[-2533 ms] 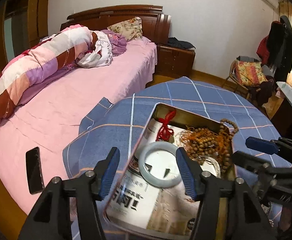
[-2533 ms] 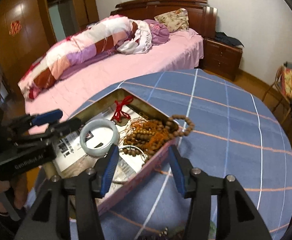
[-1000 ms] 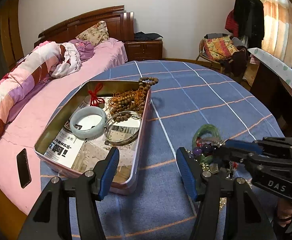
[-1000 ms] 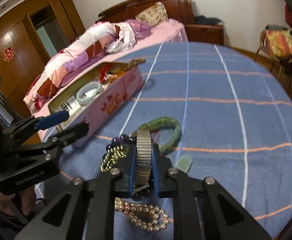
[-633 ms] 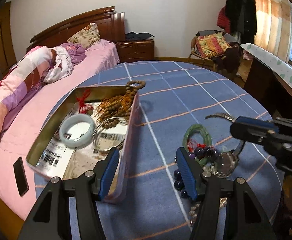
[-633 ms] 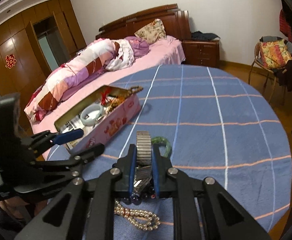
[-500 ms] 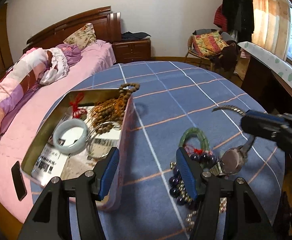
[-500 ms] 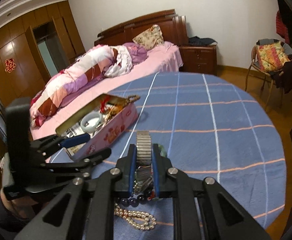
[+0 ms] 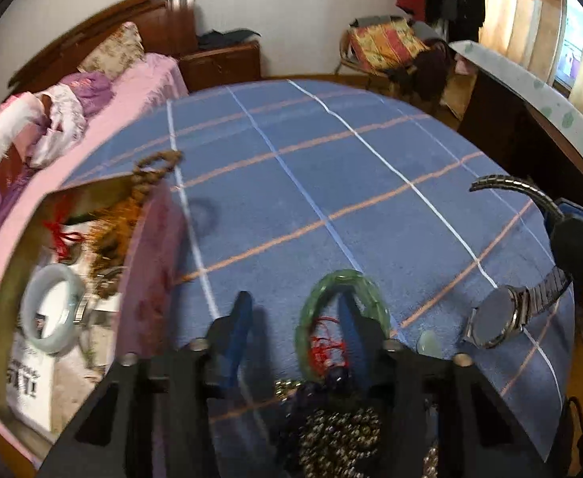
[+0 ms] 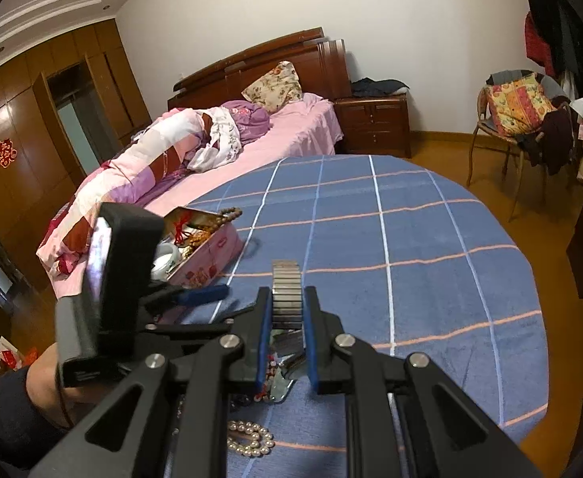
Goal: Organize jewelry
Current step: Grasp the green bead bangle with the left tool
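Note:
In the left wrist view my left gripper (image 9: pixel 294 304) hangs low over a heap of jewellery on the blue checked table (image 9: pixel 331 151). Its jaws are closing. One finger sits inside a green bangle (image 9: pixel 371 283) with a red tassel, so the bangle's near rim lies between the pads, untouched. Dark purple beads (image 9: pixel 331 386) and brassy beads (image 9: pixel 343 426) lie just below. My right gripper (image 10: pixel 285 318) is shut on the metal band of a wristwatch (image 10: pixel 286 279). The watch (image 9: pixel 494 318) hangs from it above the table at the right.
A pink tin box (image 9: pixel 144 279) at the left holds a pale jade bangle (image 9: pixel 32 298), wooden beads (image 9: pixel 156 167) and a red knot (image 9: pixel 60 235). A pearl string (image 10: pixel 251 440) lies near the table's front. A bed (image 10: pixel 291 131) and a chair (image 10: pixel 518 115) stand beyond.
My left gripper swung right from the tin to the jewellery heap and its jaws narrowed around the green bangle's rim. My right gripper lifted the watch off the heap.

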Motion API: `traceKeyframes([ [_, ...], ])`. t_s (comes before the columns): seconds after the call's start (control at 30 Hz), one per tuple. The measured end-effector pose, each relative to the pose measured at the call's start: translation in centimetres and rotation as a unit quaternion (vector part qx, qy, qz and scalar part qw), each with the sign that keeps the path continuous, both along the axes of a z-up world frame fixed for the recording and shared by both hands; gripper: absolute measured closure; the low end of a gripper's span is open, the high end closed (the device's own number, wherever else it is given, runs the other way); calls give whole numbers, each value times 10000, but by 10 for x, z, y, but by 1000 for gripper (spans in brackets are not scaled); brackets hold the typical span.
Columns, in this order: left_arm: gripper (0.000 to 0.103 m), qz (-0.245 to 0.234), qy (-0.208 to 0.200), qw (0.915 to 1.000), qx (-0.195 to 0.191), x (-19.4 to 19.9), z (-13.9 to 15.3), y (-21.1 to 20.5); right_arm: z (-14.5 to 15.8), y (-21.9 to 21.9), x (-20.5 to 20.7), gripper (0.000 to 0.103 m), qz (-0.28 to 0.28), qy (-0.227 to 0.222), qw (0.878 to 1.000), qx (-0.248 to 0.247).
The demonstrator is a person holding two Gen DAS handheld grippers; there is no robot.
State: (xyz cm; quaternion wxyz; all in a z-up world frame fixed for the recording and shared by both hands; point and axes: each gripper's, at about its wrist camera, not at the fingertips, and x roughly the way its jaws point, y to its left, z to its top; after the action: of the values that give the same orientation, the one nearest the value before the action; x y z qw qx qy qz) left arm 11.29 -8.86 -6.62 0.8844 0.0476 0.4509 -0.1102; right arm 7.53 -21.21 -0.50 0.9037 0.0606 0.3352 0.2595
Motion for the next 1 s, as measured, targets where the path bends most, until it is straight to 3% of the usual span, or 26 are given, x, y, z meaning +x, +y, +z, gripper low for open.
traceKeyframes([
  [0.03, 72, -57, 45, 10000, -11, 2, -2, -1, -1, 0, 1, 86, 1, 16, 10000, 11],
  [0.07, 89, -169, 120, 9997, -92, 4, -4, -3, -2, -1, 1, 86, 5, 32, 10000, 24],
  [0.1, 98, -193, 149, 9997, -76, 5, -4, -3, -3, -2, 2, 86, 4, 45, 10000, 43],
  [0.33, 98, -169, -370, 9973, -612, -14, 48, 10, -1, -10, 1, 85, -73, 31, 9999, 127],
  [0.53, 98, -82, -918, 9923, -833, -36, 92, 22, 0, -9, -1, 85, -50, 28, 9999, 125],
  [1.0, 98, 200, -1411, 9862, -840, -47, 114, 48, 15, -3, -10, 85, 8, -183, 9997, 154],
])
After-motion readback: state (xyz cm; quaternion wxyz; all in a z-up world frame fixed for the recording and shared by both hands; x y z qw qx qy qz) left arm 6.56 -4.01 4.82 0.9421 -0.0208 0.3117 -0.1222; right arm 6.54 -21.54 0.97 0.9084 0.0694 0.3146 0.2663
